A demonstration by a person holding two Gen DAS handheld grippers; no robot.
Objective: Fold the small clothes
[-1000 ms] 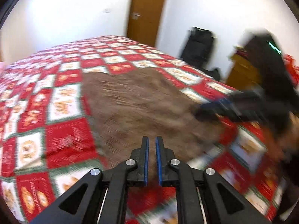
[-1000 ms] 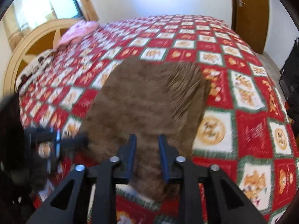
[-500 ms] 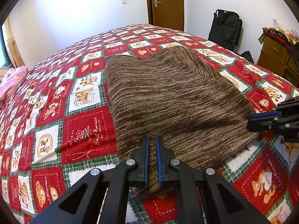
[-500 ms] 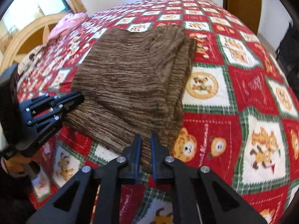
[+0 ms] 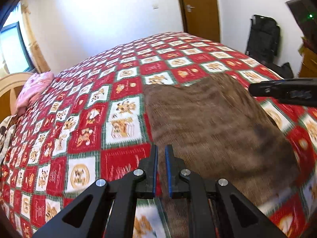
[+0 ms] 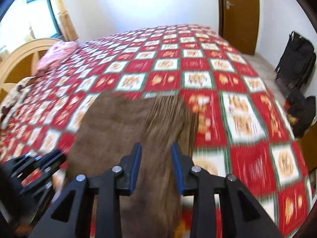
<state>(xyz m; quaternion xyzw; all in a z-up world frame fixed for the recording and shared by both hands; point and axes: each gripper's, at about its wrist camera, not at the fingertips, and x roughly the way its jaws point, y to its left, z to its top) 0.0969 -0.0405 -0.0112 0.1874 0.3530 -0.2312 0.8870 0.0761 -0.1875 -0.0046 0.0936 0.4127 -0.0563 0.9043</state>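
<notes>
So the knit garment point(image 5: 214, 130) lies on the bedspread point(image 5: 83, 119), at its near edge. A pillow point(image 6: 56, 56) sits far left by the headboard point(image 6: 17, 59). The door point(image 6: 238, 13) is behind the bed, with a backpack point(image 6: 297, 63) on the floor to its right against the wall.

Motion blur smears the brown knitted garment point(image 6: 126, 134); its near end runs off the bottom edge, behind the right gripper point(image 6: 156, 166).
</notes>
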